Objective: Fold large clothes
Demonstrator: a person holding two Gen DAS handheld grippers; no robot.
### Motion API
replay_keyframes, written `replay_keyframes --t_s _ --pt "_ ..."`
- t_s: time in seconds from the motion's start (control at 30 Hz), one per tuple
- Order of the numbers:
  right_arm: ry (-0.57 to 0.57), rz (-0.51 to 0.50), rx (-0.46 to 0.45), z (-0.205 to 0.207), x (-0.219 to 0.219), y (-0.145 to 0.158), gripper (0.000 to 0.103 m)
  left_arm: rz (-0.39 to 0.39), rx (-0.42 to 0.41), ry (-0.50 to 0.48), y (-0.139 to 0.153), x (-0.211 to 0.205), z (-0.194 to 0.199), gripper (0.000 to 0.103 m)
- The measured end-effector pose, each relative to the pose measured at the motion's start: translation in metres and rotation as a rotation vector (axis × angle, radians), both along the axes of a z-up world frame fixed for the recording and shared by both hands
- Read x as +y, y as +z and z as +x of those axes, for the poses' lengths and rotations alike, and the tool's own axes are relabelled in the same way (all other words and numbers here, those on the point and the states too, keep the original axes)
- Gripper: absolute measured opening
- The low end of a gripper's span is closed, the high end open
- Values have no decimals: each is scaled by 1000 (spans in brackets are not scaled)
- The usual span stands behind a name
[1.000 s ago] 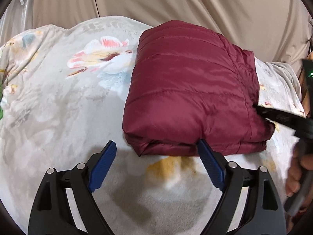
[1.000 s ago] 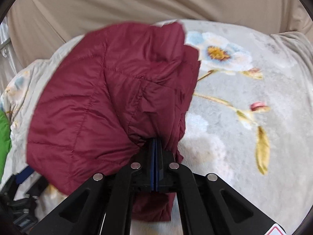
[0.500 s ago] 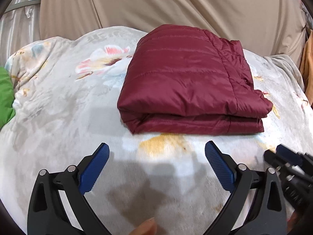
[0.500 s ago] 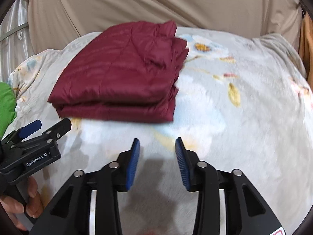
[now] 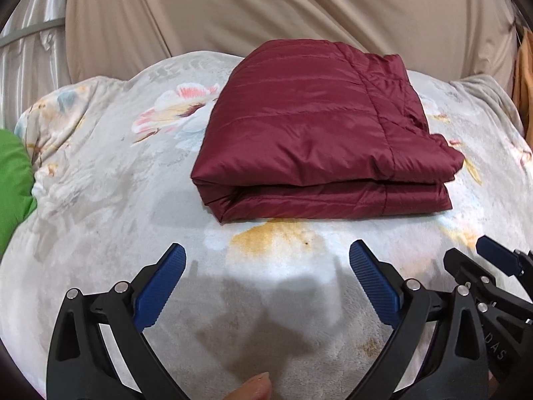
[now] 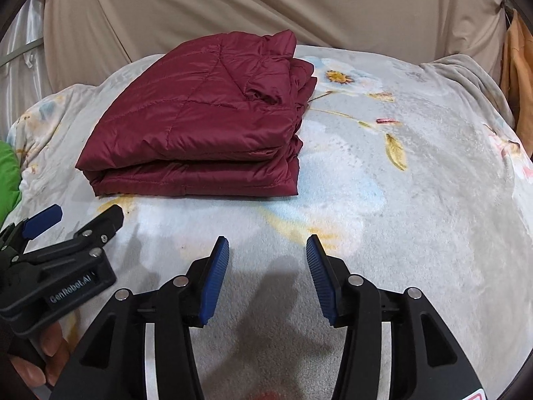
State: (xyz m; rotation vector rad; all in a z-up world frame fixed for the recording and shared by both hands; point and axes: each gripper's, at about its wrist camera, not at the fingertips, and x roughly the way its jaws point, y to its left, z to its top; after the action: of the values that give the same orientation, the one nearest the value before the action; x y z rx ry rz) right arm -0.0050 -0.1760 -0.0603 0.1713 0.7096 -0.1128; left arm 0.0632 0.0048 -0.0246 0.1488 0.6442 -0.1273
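A dark red quilted jacket lies folded into a flat rectangular bundle on the floral blanket. It also shows in the right wrist view, at the upper left. My left gripper is open and empty, held back from the bundle's near edge. My right gripper is open and empty, held back to the right of the bundle. Each gripper shows in the other's view: the right one at the lower right, the left one at the lower left.
A green garment lies at the left edge of the blanket. A beige cloth hangs behind the bed. An orange cloth hangs at the far right. The blanket is bare to the right of the bundle.
My right gripper let go of the jacket's right side and opened. Both grippers drew back toward me. The jacket settled into a flat folded bundle.
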Motion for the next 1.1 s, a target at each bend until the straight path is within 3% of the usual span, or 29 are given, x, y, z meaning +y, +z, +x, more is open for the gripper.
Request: replay_keyframes --t_s 0.2,1.1 --pt "5 -15 4 -1 9 0 50 42 -3 -10 -2 -9 -2 96" --pt "0 -17 8 -1 12 -2 51 71 14 -2 -7 -10 1 96"
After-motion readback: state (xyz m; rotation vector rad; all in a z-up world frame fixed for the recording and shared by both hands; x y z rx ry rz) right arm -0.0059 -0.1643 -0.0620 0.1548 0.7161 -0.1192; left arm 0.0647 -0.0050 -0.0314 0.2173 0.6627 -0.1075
